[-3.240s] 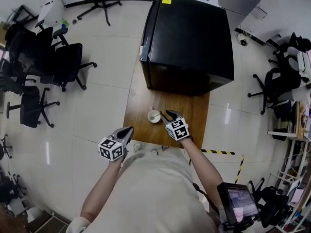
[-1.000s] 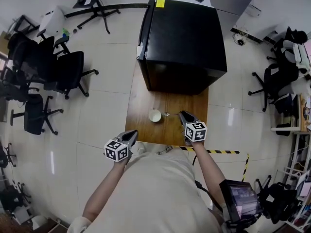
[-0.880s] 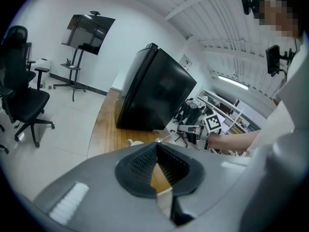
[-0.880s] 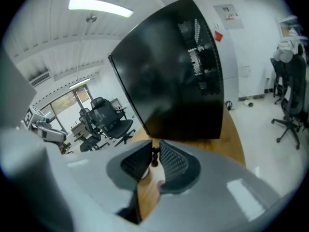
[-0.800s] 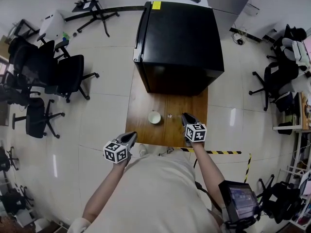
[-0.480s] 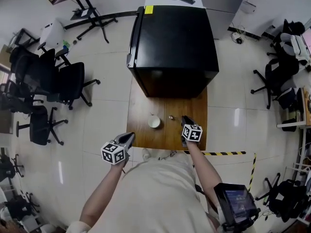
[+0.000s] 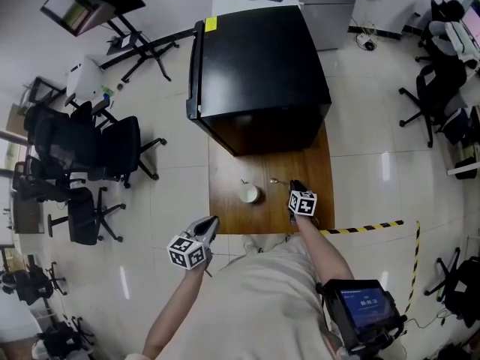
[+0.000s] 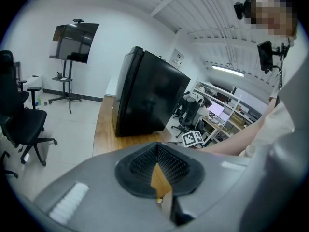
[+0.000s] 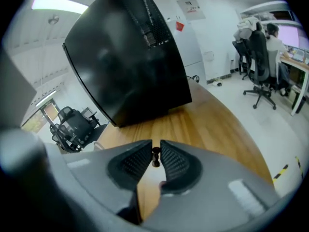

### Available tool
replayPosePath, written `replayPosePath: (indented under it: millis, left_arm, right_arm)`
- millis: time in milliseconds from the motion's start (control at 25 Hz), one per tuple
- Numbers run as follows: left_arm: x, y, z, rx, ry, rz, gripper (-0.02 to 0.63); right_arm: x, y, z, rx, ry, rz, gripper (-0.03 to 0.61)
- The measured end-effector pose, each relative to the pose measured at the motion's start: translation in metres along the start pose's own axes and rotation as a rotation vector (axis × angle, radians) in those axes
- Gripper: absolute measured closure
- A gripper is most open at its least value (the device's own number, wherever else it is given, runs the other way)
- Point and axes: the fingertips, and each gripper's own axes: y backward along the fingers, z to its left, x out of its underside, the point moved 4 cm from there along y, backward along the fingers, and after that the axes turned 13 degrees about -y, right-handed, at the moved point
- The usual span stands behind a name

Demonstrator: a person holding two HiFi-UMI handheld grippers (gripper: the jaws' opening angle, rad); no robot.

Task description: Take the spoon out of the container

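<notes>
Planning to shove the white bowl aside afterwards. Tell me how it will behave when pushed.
The white bowl looks small and squat, so it would probably slide across the smooth wooden table rather than tip. It appears rigid, maybe ceramic or plastic; being so small, it is likely light to move.

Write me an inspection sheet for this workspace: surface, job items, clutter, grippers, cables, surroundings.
Surface: wooden table, with a black cabinet standing on its far end.
Job's things: white container upright on the table; spoon out of it, to its right, in the right gripper.
Clutter: one small mark just behind the container, too small to identify.
Grippers: right gripper shut on the spoon; left gripper shut and empty, off the table's near left corner.
Cables: loose cable on the floor beyond the cabinet; nothing seen on the table.
Surroundings: office chairs at left, yellow-black floor tape at right.
</notes>
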Motion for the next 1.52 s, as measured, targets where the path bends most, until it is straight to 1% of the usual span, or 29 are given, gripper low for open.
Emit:
replayPosePath:
  millis: [200,480,720,880,960,1080,1160,1200,1280,1400,1520]
  left_arm:
    - [0.003,0.004,0.001,-0.024,0.001,0.003,0.63]
    - [0.0,-0.001,-0.009,-0.015,-0.005,-0.005,0.63]
    - [0.001,0.003,-0.006,-0.029,0.001,-0.008,0.63]
    - [0.005,0.005,-0.004,-0.039,0.017,-0.009,0.63]
    - [0.009,0.006,-0.004,-0.04,0.025,-0.008,0.63]
    - [0.015,0.01,-0.003,-0.039,0.033,-0.011,0.63]
    - [0.016,0.012,-0.003,-0.036,0.033,-0.012,0.63]
    - [0.017,0.013,-0.003,-0.035,0.032,-0.012,0.63]
    - [0.019,0.017,-0.003,-0.032,0.034,-0.012,0.63]
    - [0.023,0.021,-0.002,-0.03,0.042,-0.02,0.63]
    - [0.027,0.023,0.0,-0.028,0.055,-0.038,0.63]
  right_arm:
    - [0.017,-0.004,-0.012,0.064,0.032,0.056,0.528]
    - [0.039,-0.004,-0.015,0.09,0.021,0.137,0.528]
    - [0.051,-0.004,-0.015,0.119,0.002,0.206,0.528]
    - [0.057,-0.004,-0.017,0.089,-0.031,0.239,0.528]
    - [0.062,-0.005,-0.017,0.054,-0.092,0.258,0.528]
    - [0.071,-0.007,-0.017,0.001,-0.226,0.297,0.528]
    - [0.075,-0.007,-0.018,-0.009,-0.281,0.314,0.514]
    - [0.076,-0.007,-0.018,-0.004,-0.288,0.315,0.475]
    - [0.077,-0.003,-0.02,0.014,-0.279,0.303,0.431]
    - [0.075,0.006,-0.018,0.029,-0.252,0.277,0.419]
    - [0.073,0.018,-0.01,0.016,-0.21,0.262,0.419]
